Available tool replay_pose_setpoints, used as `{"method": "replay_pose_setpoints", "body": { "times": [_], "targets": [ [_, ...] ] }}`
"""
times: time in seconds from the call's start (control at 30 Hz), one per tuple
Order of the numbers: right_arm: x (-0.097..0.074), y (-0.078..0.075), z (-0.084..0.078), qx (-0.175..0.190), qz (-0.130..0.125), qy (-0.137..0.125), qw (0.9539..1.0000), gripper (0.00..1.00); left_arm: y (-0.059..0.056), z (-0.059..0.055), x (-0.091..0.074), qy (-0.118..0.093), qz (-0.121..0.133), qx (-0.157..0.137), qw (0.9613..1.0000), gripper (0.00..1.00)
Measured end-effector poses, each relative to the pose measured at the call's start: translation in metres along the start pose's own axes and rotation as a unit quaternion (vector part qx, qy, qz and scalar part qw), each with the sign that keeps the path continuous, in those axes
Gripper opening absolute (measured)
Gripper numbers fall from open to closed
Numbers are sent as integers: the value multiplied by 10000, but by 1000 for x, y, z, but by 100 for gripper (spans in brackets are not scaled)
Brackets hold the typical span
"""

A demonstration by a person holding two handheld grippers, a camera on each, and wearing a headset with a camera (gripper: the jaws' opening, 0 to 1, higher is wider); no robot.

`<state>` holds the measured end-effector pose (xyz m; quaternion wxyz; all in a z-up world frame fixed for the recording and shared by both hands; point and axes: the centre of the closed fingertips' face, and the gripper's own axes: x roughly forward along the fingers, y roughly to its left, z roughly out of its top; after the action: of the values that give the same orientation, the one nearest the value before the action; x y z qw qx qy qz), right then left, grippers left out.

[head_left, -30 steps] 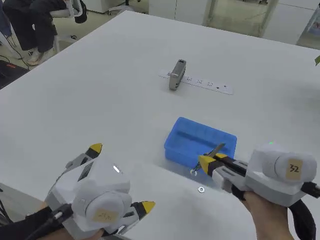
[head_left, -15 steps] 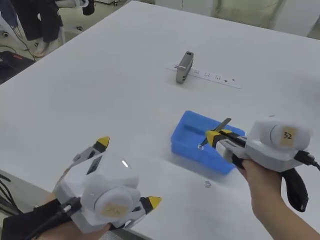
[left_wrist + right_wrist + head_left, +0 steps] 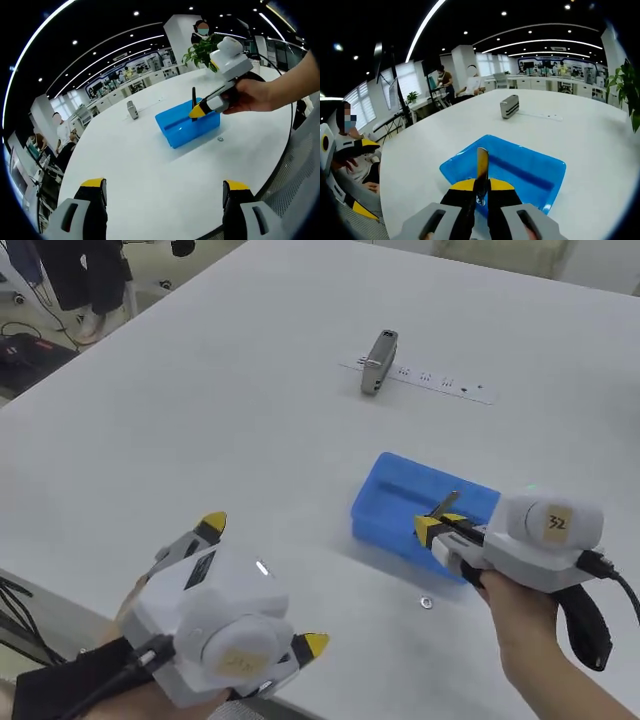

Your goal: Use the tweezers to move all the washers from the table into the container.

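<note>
Hands at the near edge of the white worktop (image 3: pixel 200 420) each hold a gripper. The left gripper (image 3: pixel 263 583) hovers nearest, above the worktop's near edge, its yellow-tipped jaws spread wide with nothing between them; in the left gripper view the same left gripper (image 3: pixel 163 185) looks across bare worktop toward the work. A single washer (image 3: pixel 427 602) lies flat on the worktop just off the near right corner of the blue container (image 3: pixel 392 538), apart from its wall, and appears as a small ring (image 3: pixel 220 139) in the left gripper view. Above the container's near right side, the right gripper (image 3: pixel 428 530) is clamped on the tweezers (image 3: pixel 446 506), whose tips point up and away over the container's floor. The right gripper view shows the tweezers (image 3: pixel 482 165) rising between the closed jaws. Whether the tips carry a washer cannot be told. Farther back, toward the far edge, a white power strip (image 3: pixel 440 385) lies with a grey block (image 3: pixel 378 362) standing at its left end.
</note>
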<state>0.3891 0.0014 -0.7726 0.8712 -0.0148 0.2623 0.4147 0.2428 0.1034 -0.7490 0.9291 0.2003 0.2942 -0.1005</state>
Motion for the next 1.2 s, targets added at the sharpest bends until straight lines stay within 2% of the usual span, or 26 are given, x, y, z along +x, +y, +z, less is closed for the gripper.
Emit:
{"method": "replay_pose_setpoints", "body": {
  "times": [0.2, 0.33, 0.57, 0.8, 0.93, 1.2],
  "targets": [
    [0, 4, 0, 89, 109, 47, 9999, 5, 0, 0, 0, 15, 13, 15, 10000, 99],
    [-9, 3, 7, 62, 62, -69, 9999, 5, 0, -1, 0, 30, 7, 29, 10000, 99],
    [-40, 2, 27, 56, 43, -398, 9992, 4, 1, -1, 0, 21, 38, 42, 10000, 99],
    [-67, 10, 33, -51, 52, -564, 9984, 4, -2, -1, 0, 18, 1, 88, 10000, 99],
    [-76, 19, 26, -140, 119, -523, 9985, 4, -1, -1, 0, 3, 16, 65, 10000, 99],
    [-75, 25, -9, -149, 223, -131, 9996, 4, 2, 0, -1, -20, 86, 53, 9999, 98]
  ]
}}
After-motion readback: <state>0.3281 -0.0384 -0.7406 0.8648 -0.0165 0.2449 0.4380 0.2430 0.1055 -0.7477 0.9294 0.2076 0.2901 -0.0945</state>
